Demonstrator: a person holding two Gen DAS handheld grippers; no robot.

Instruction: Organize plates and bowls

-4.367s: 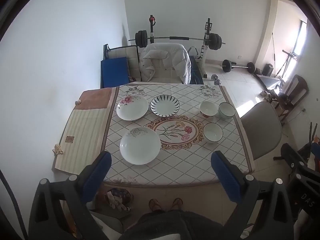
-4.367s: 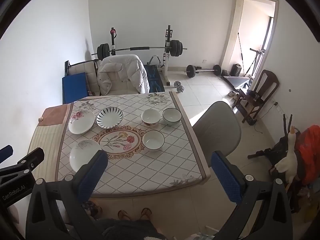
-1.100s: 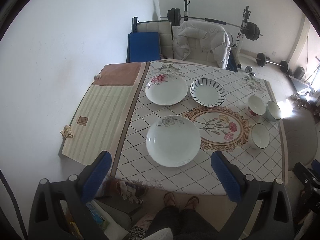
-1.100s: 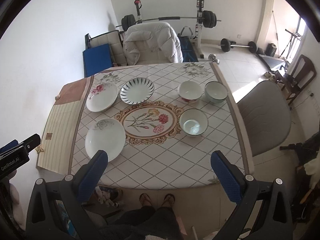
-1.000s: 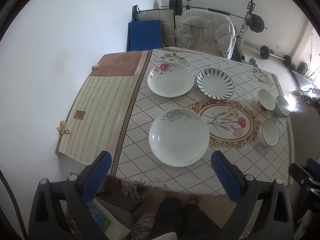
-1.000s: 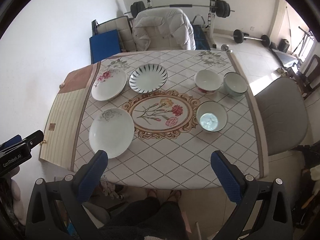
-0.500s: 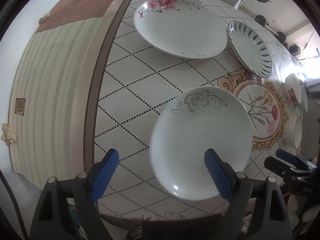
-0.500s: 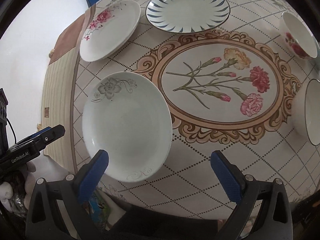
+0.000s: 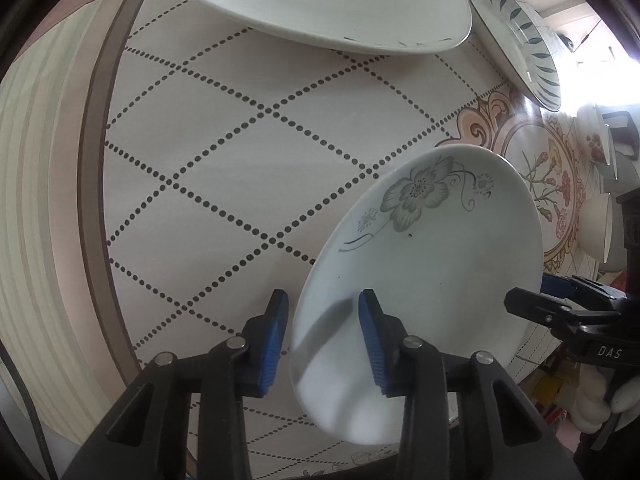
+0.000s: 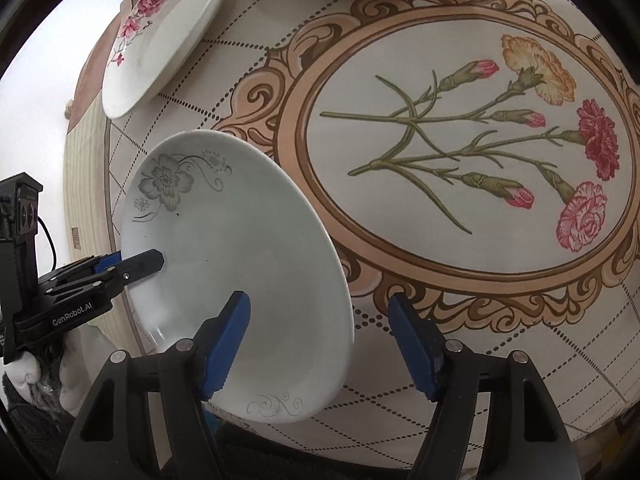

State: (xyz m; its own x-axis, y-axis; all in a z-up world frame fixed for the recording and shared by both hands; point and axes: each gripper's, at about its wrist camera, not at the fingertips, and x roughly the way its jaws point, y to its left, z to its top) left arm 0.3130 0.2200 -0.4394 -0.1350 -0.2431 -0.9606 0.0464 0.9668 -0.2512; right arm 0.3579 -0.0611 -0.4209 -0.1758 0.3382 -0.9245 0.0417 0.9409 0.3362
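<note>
A: Where is the grey-flower plate (image 9: pixel 432 264)?
B: On the tabletop (image 9: pixel 248 128) near its front edge; the rose plate (image 10: pixel 160 36) lies at its 12 o'clock, the striped plate (image 9: pixel 516 28) at 1 o'clock.
A: The left gripper (image 9: pixel 323 334)?
B: Jaws have just been closing and straddle the 9 o'clock rim; whether the pads press, I cannot tell.
A: The right gripper (image 10: pixel 320 344)?
B: Also narrowing; agape, astride the 3 o'clock rim, not pinching.

Your left gripper (image 9: pixel 323 334) points steeply down, jaws just closing, now narrow with a small gap. Right gripper (image 10: pixel 319 343) is also tilted down, closing too but much wider apart.
</note>
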